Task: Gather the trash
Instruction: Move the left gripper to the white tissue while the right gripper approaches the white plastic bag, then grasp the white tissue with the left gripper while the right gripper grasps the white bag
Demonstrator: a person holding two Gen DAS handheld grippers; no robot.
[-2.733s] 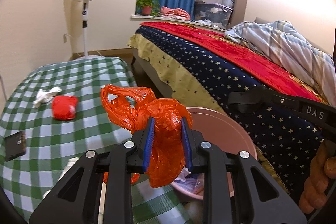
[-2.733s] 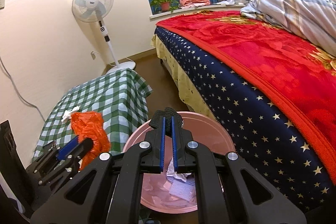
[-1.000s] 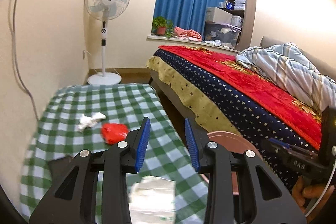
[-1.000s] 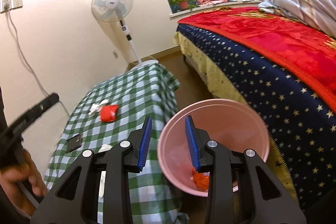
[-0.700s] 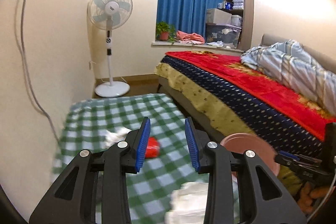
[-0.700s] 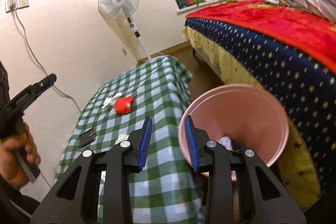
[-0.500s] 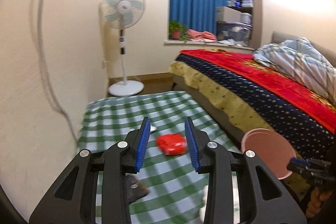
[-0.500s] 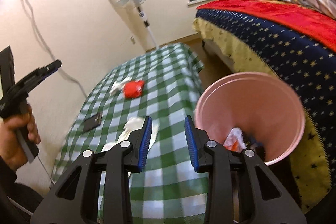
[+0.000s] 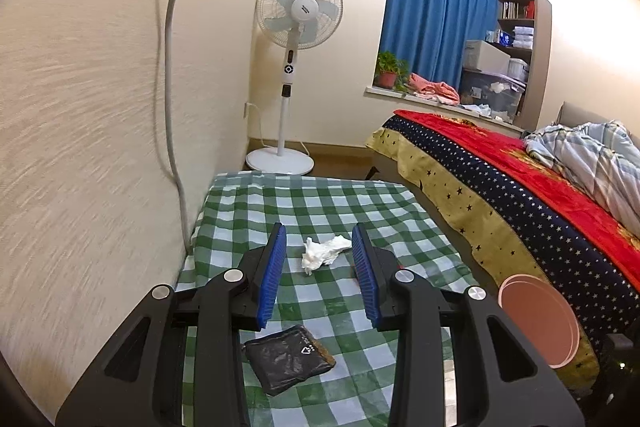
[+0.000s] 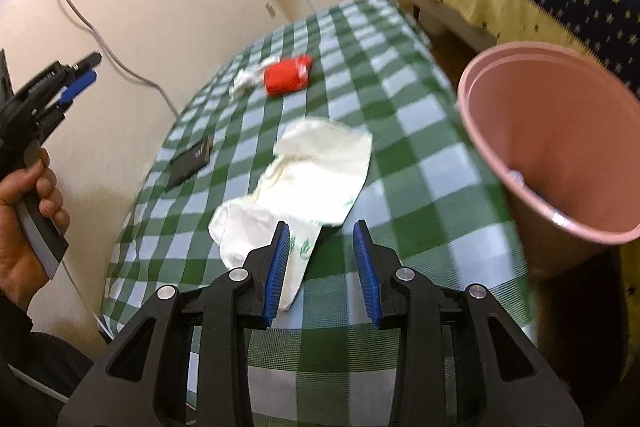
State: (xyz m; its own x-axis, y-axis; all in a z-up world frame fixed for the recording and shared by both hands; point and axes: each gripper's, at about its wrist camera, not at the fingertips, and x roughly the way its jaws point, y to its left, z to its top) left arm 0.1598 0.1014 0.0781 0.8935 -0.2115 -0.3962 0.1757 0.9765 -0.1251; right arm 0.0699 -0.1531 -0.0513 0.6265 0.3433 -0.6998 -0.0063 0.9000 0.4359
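Note:
My left gripper is open and empty above the green-checked table. A crumpled white tissue lies beyond its fingertips, and a black packet lies under it. My right gripper is open and empty, tilted down over the near end of a white plastic bag lying flat on the table. Farther back lie a red crumpled wad, the white tissue and the black packet. The pink bin stands at the table's right side with trash inside.
A hand holds the left gripper by the wall at left. A grey cable runs down that wall. A standing fan is behind the table, and a bed is to the right. The pink bin stands between table and bed.
The orange bag once in my left gripper is gone from it, and both grippers now stand open. Both views swung left from the bin to the table; the right gripper dipped toward the white bag.

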